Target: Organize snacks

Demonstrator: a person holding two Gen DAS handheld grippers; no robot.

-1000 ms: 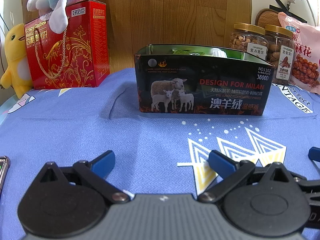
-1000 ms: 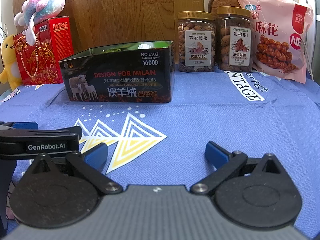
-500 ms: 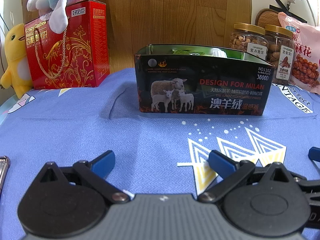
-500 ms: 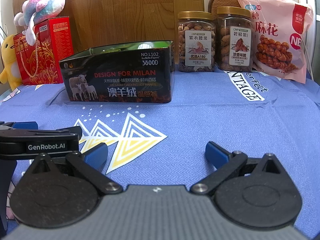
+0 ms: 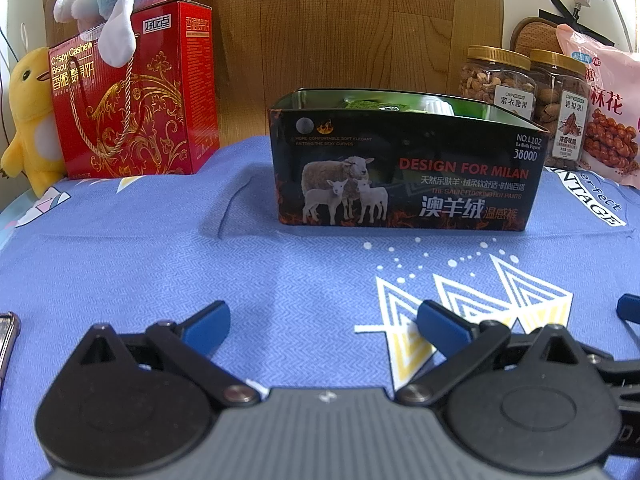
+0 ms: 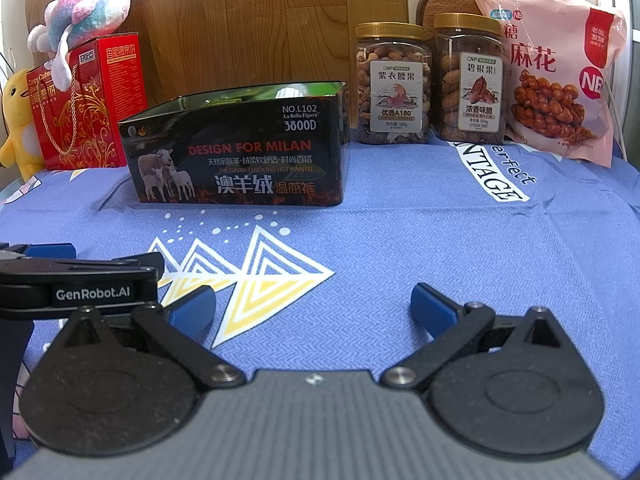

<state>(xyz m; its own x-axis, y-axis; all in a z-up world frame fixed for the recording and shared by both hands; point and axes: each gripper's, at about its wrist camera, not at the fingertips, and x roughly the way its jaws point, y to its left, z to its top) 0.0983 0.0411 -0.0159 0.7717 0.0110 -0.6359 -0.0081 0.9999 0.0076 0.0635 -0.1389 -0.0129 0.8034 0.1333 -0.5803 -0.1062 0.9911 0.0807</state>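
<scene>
Blue pads on my left gripper and right gripper gape wide, empty, low over cloth | tin ahead of both, partly filled | jars, pink bag beyond right fingers | risk: bag slumps if pinched low.

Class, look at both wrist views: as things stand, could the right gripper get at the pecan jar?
Probably yes. The right gripper is open and empty, and only bare blue cloth lies between it and the pecan jar. The black tin sits off to the left, out of the way.
</scene>
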